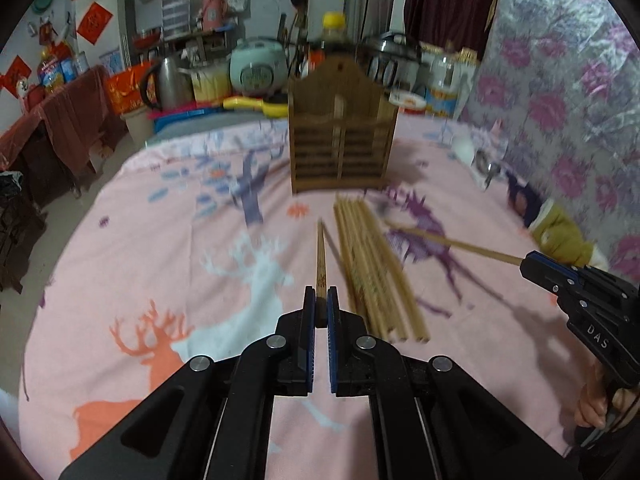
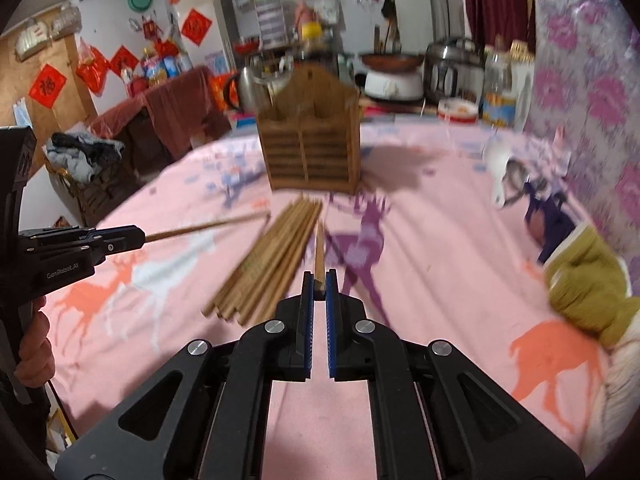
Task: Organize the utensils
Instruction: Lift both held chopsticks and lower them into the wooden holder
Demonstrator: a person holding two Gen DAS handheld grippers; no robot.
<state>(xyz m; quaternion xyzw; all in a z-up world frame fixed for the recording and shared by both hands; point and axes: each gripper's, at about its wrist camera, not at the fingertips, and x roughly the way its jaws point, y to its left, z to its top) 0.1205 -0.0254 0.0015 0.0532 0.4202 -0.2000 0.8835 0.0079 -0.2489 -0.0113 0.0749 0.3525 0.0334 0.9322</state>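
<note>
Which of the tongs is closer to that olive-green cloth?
Right tongs. The cloth lies just off their right side; the left tongs sit beyond the chopstick pile, farther away.

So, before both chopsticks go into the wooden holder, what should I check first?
1. Left gripper closed on its chopstick: ok.
2. Right gripper closed on its chopstick: ok.
3. Holder upright on the pink cloth: ok.
4. Holder compartments free at the top: ok, as the right wrist view shows them open.
5. The two held chopsticks apart from each other: ok.
6. Chopstick pile out of the way of the holder: cannot tell; its far ends lie close to the holder's base.
</note>
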